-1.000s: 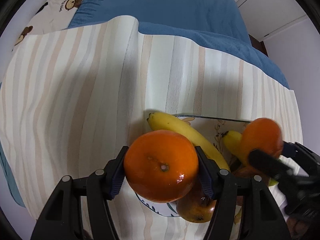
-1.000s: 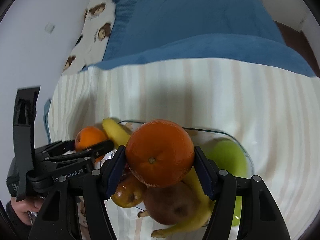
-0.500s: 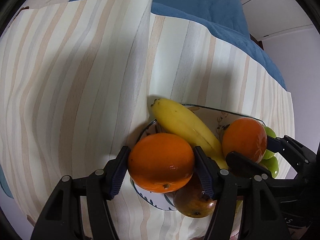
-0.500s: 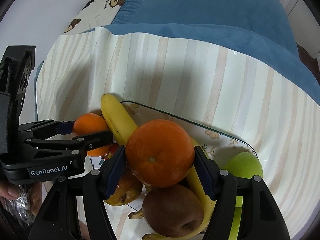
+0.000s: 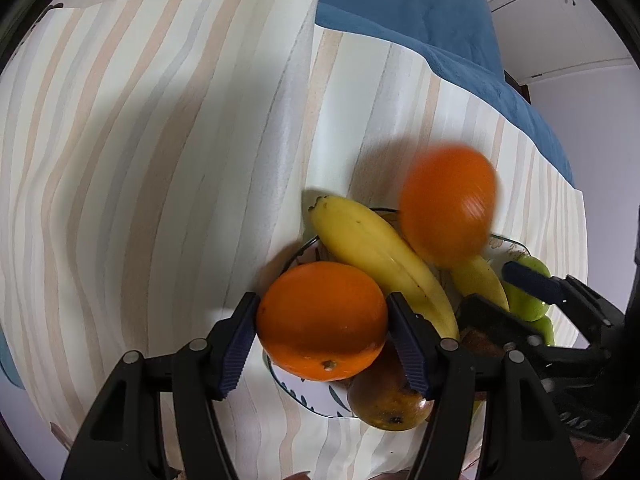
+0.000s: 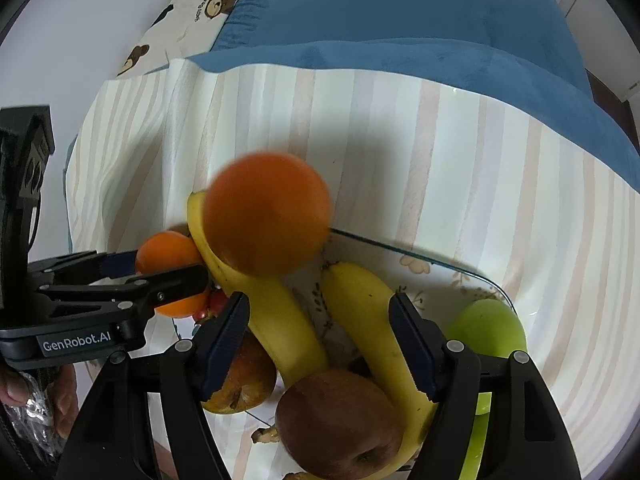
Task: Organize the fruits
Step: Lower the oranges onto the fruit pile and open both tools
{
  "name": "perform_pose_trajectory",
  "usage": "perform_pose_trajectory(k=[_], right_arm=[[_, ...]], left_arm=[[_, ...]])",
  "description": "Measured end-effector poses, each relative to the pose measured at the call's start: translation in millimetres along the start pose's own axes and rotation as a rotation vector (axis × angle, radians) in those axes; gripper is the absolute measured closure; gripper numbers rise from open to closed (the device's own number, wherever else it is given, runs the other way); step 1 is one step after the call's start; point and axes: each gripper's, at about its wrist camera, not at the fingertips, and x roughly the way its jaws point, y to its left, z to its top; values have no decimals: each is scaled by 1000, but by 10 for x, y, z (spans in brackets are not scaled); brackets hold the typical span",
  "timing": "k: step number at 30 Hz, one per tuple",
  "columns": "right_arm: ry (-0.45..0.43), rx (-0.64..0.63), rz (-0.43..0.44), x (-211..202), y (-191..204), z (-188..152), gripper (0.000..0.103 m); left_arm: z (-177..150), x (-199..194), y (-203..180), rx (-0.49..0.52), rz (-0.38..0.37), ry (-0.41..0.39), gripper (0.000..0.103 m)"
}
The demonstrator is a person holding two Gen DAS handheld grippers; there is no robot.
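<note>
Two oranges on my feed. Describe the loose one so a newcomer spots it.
Start at the glass plate of fruit on the striped cloth. At its far edge, above the bananas, sits a motion-blurred orange. Unlike the other orange, no fingers grip it.

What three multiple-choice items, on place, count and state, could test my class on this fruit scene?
1. The round green apple lies: A in the clear glass plate; B on the blue blanket; C in the left tongs.
2. Yellow bananas in view: A one; B two; C four.
3. The right tongs are: A shut on a banana; B shut on an apple; C open.
A: it rests inside the rim. B: two lie side by side. C: the pads stand apart, gripping nothing.
</note>
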Motion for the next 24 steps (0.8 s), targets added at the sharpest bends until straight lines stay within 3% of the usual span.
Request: perform_pose_trajectory(k=[2,6,9,13,16,18,19,24], right_arm=[[-26,15,12,-81,-59,6,28],[-134,131,141,-317,-268,148,28],[-122,213,250,-197,-295,363,28],[-84,250,318,49,-161,613,28],[-15,233,310,283,2,742,26],[-3,170,197,394,140,780,30],[-8,140,168,412,189,788,36],[-51,92,109,289,218,766,38]], left_arm=[[2,-12,20,-4,-3,-4,41],[-20,-6,87,-18,-16,-9,40],[-37,-13,191,-39,-43,-8,40],[-52,-4,215,-39,-41,-16,39],[-64,14,179,-26,-20,-26,39],[-83,38,132,-10,-3,-31,39],[-91,48,120,-5,3,-33,38],[-130,68,100,20,15,-43,37]])
